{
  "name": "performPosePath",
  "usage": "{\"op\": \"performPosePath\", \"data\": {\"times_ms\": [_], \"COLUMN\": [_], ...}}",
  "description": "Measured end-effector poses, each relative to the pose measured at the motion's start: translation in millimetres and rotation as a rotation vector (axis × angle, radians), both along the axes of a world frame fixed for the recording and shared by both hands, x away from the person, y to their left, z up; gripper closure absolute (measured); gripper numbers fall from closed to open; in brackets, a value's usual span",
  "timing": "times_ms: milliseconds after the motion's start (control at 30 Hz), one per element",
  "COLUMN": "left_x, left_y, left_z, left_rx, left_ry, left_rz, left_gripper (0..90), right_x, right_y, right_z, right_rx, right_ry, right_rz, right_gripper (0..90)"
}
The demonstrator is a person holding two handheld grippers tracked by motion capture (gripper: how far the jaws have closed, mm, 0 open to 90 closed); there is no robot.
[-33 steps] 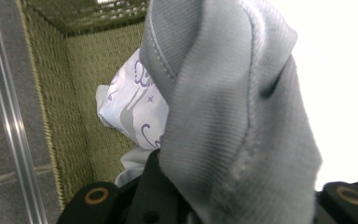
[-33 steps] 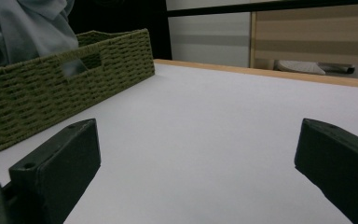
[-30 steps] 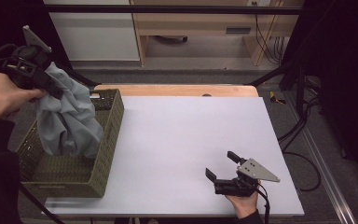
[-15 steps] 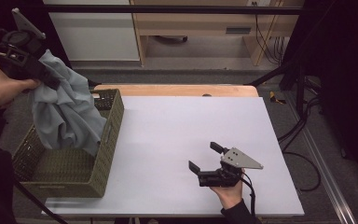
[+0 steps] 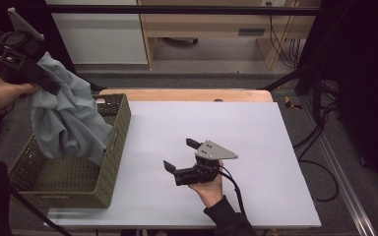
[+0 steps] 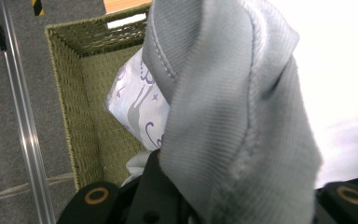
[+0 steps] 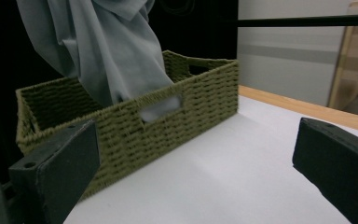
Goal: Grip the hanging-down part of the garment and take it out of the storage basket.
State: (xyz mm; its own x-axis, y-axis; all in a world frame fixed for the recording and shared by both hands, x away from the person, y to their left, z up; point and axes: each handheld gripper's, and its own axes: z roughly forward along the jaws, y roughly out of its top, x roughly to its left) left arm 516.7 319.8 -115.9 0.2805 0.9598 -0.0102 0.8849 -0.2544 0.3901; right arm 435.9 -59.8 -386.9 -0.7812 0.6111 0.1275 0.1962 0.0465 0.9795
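Two hand-held grippers are at work here. The left hand-held gripper is raised above the woven basket at the left edge of the white surface, its jaws pinched tight on a bunched fold of the grey garment, which hangs from the grip with its lower end draped down into the basket. A white cloth with a purple print lies in the basket beneath it. To do this lift well, I'd raise the garment straight up until its hem clears the rim, so it doesn't snag the weave or tip the basket, then carry it over the surface. The right hand-held gripper sits low over the surface, jaws spread wide and empty, pointed toward the basket.
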Motion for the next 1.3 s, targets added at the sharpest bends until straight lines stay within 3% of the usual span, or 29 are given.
{"op": "performPosePath", "data": {"times_ms": [333, 900, 1300], "left_x": [1.4, 4.7, 5.8], "left_y": [-1.2, -7.8, -8.1], "left_z": [-1.7, -1.5, -1.5], "left_rx": [-0.002, 0.005, 0.008], "left_ry": [-0.003, 0.001, -0.003], "left_rz": [-0.009, -0.026, -0.030], "left_gripper": [80.7, 80.7, 80.7], "right_x": [23.8, 41.6, 57.4], "right_y": [50.6, 128.5, 171.7], "right_z": [10.4, 14.1, 2.4], "right_rx": [0.032, 0.032, -0.030], "right_ry": [-0.022, -0.032, -0.016], "right_rz": [0.066, 0.173, 0.186], "right_gripper": [1.2, 1.9, 3.3]}}
